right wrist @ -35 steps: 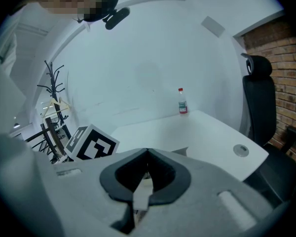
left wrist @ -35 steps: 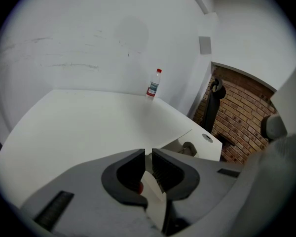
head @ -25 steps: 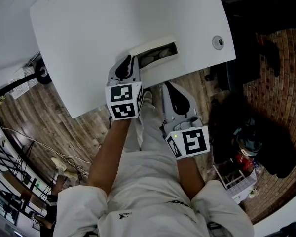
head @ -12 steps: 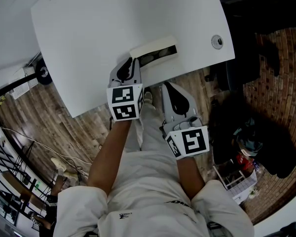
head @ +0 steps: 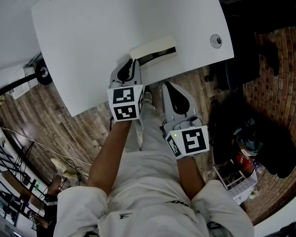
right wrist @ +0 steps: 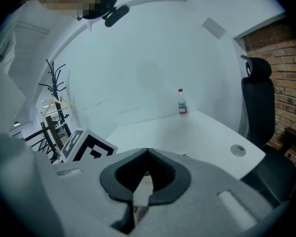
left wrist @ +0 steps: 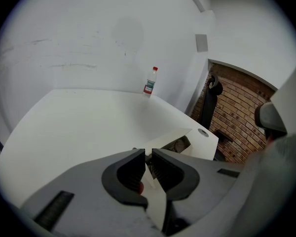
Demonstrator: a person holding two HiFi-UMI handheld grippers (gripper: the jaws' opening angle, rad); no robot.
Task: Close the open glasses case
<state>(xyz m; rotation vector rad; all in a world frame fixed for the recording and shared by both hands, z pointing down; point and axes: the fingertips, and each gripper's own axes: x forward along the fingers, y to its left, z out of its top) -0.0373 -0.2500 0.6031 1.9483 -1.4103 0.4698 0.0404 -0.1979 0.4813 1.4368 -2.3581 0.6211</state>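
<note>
A cream glasses case [head: 153, 50] lies on the white table [head: 89, 43] close to its front edge. Its lid is lowered, leaving a narrow dark slot along the near side. In the left gripper view the case [left wrist: 173, 138] shows glasses through that slot. My left gripper [head: 134, 61] is at the case's left end, its jaws [left wrist: 148, 163] drawn together with only a thin slit between them. My right gripper [head: 166, 85] hangs off the table's front edge, below the case, shut and empty [right wrist: 147, 152].
A small bottle [left wrist: 149, 80] stands at the table's far edge by the wall. A round cable grommet [head: 216, 40] sits near the right corner. A black office chair [right wrist: 259, 102] and dark bags [head: 251, 132] are to the right on the floor.
The case's lid has come down: the opening that showed the glasses has narrowed to a slot. Both grippers have barely shifted.
</note>
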